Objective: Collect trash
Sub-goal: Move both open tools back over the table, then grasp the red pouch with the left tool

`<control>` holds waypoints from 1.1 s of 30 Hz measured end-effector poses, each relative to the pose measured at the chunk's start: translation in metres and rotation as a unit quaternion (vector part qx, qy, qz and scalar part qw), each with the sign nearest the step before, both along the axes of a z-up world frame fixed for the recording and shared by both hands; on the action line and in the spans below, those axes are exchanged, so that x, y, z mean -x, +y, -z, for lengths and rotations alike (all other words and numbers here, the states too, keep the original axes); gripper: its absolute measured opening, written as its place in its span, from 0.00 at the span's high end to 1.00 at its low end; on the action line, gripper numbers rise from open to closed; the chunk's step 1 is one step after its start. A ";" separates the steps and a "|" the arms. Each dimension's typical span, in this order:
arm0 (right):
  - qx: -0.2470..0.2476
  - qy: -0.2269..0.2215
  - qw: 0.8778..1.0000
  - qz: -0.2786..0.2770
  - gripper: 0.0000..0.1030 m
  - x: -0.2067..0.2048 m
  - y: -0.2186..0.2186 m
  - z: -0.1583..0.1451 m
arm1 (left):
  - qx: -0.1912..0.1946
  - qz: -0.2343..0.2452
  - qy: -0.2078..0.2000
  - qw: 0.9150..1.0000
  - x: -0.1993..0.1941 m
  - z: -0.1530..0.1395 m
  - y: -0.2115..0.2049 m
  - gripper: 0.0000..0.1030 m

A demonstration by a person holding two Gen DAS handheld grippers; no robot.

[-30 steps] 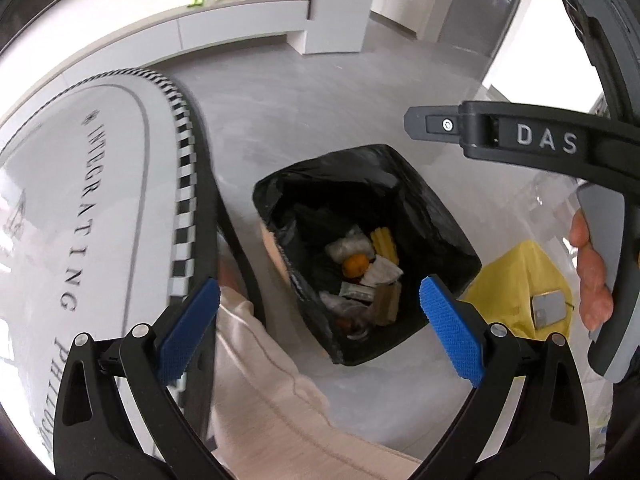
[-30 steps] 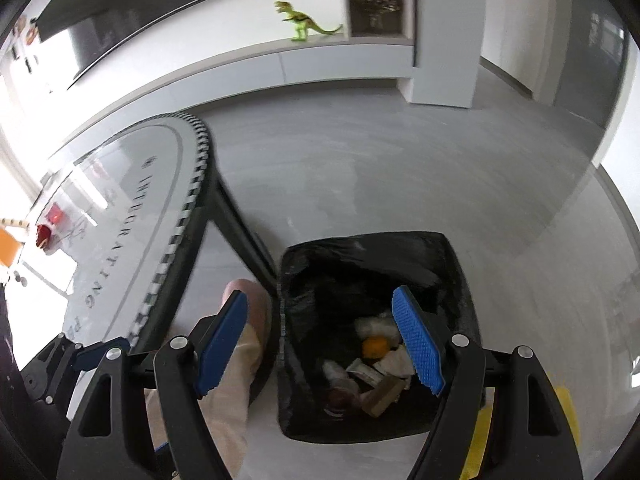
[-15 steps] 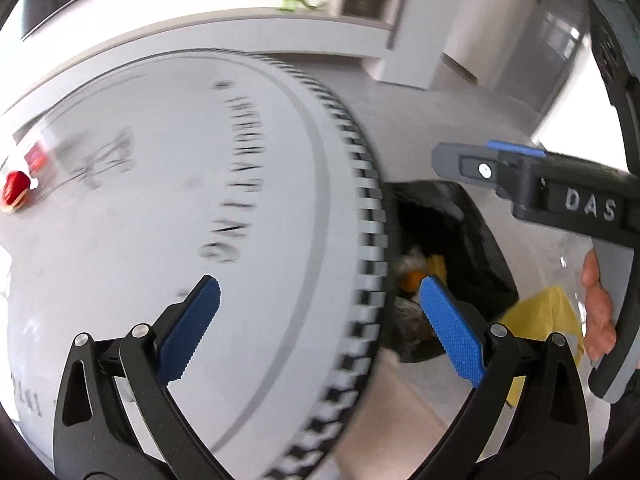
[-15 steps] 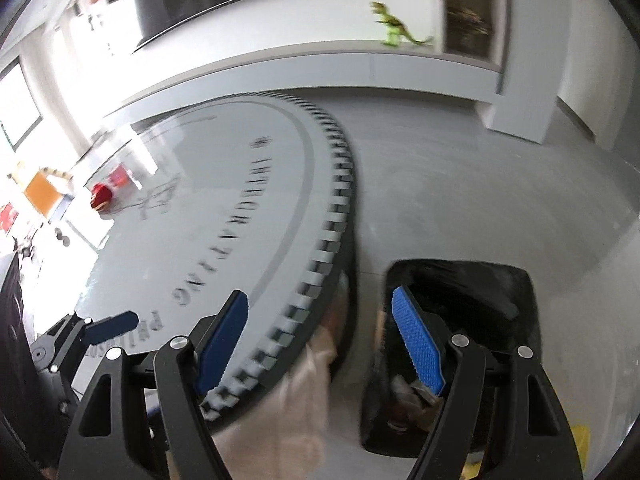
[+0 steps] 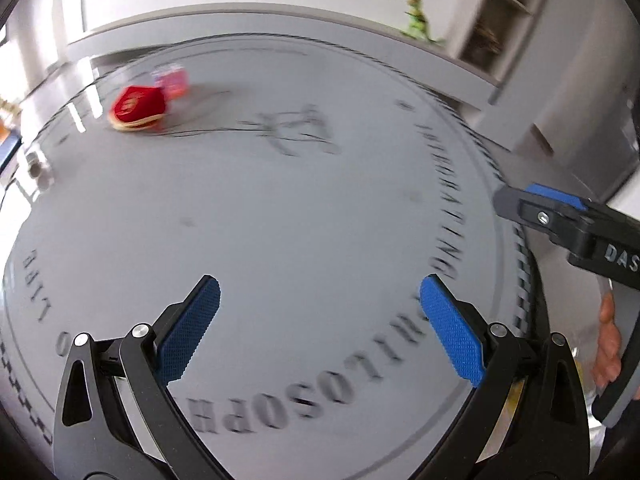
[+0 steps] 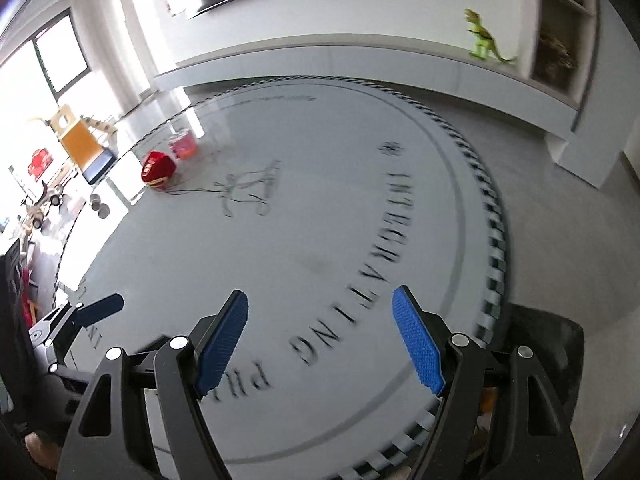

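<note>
Tongs, left (image 5: pixel 320 304) and right (image 6: pixel 320 320) — both spread wide, empty, over near edge of round worktop (image 6: pixel 320 208). Trash left: red wrapper (image 6: pixel 158 169), pink cup (image 6: pixel 183 145) at far left edge. Bin (image 6: pixel 544 344) beside right edge — collection unfinished.

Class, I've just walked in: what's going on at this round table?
A person holds both grippers open and empty over the round table: the left gripper and the right gripper. Across the table lie a red packet and a pink cup, not yet picked up. The black trash bin sits beside the table.
</note>
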State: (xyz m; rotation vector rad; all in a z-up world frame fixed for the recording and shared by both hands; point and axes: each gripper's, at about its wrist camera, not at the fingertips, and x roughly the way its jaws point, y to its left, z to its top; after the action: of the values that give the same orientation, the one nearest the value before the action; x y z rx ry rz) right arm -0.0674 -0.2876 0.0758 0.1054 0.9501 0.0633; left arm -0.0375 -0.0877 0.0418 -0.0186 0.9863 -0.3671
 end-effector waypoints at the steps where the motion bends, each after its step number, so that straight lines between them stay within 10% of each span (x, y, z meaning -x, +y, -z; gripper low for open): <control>1: 0.000 0.001 1.000 -0.006 0.27 -0.007 0.007 0.001 | 0.000 -0.010 0.001 1.000 -0.005 0.000 0.007 0.06; 33: 0.009 0.025 0.995 -0.100 0.27 -0.147 0.090 0.027 | -0.022 -0.180 0.026 0.983 -0.191 0.021 0.115 0.06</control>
State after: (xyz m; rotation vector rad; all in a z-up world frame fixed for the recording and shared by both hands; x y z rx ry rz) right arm 0.0796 -0.1979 0.0490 -0.0058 1.0080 0.2373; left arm 0.1534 0.0270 0.0207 -0.1646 1.0197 -0.0127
